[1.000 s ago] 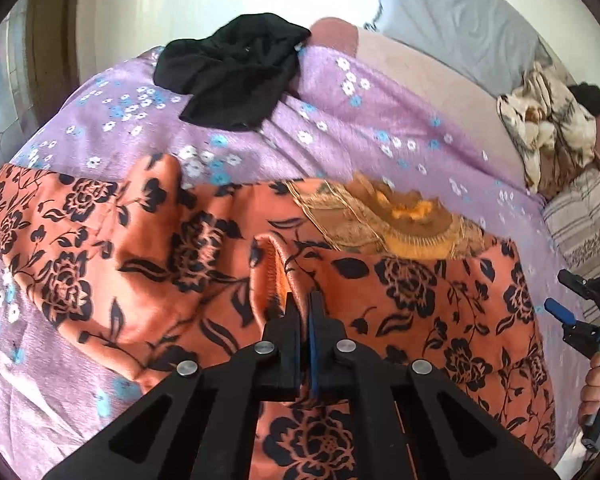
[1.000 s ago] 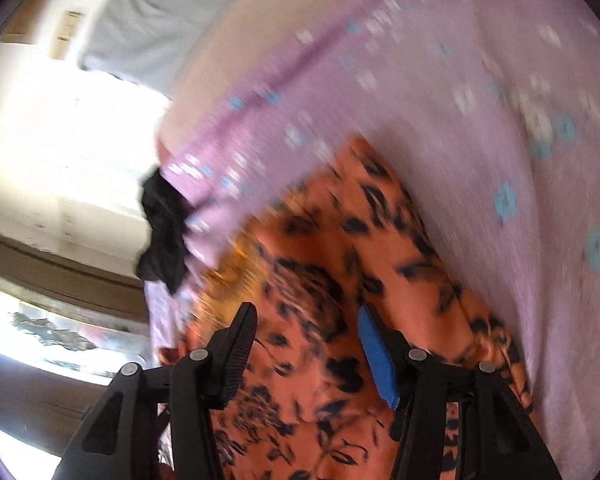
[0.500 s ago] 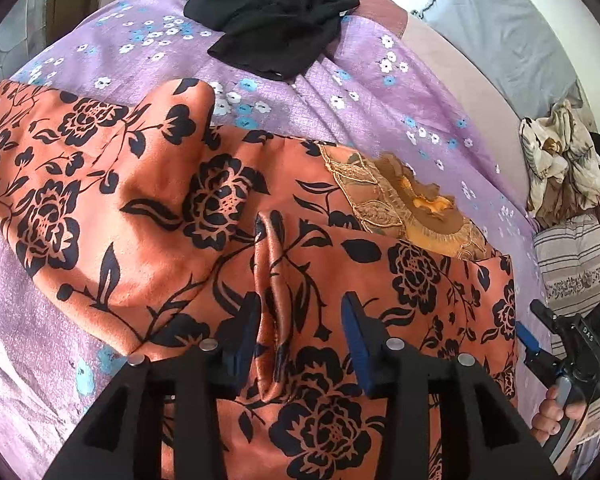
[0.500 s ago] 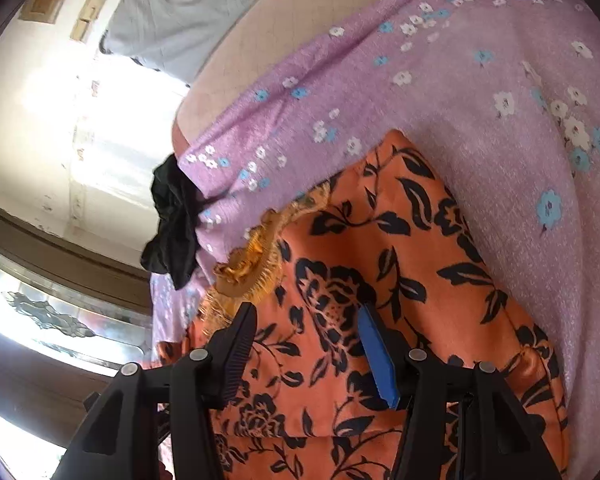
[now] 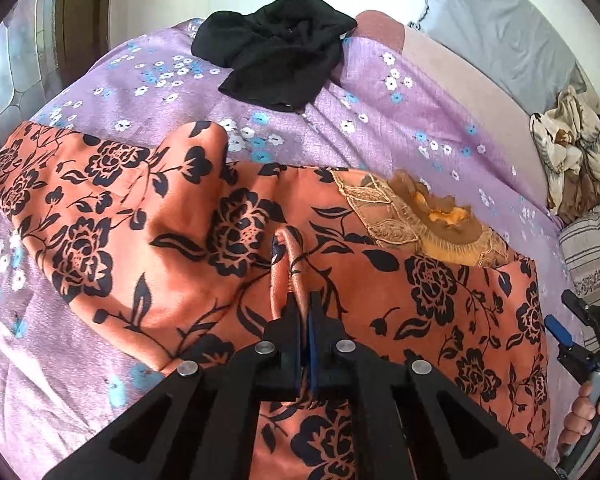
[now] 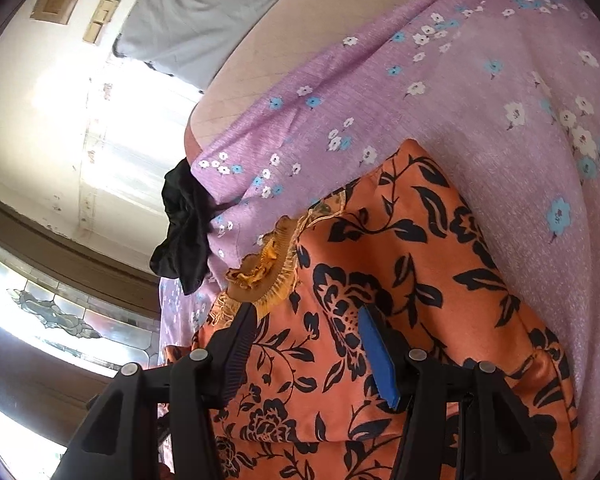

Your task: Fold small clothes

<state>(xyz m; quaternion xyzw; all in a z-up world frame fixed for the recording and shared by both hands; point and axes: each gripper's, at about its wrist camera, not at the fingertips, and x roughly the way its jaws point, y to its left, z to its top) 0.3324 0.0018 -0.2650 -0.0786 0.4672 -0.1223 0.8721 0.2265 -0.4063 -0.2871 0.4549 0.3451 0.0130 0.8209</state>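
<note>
An orange garment with black flowers (image 5: 140, 216) lies spread on the purple flowered bedsheet (image 5: 380, 120). Its golden embroidered neck (image 5: 432, 224) faces the far right. My left gripper (image 5: 303, 308) is shut on a raised fold near the garment's middle, and the cloth stands up in a narrow ridge from the pads. In the right wrist view the same garment (image 6: 400, 248) fills the lower middle. My right gripper (image 6: 306, 316) hovers over it with jaws apart and nothing between them. It also shows at the right edge of the left wrist view, the right gripper (image 5: 580, 332) held by a hand.
A crumpled black garment (image 5: 276, 64) lies at the far side of the bed. A grey pillow (image 5: 500, 20) leans at the back right, with a cream patterned cloth (image 5: 572, 148) and a striped pillow (image 5: 592, 248) below it. A glass window (image 6: 40, 312) borders the bed's left side.
My left gripper opened around the fabric ridge half a second ago and has shut on it again. The right gripper stays open over the garment, and its view has sharpened.
</note>
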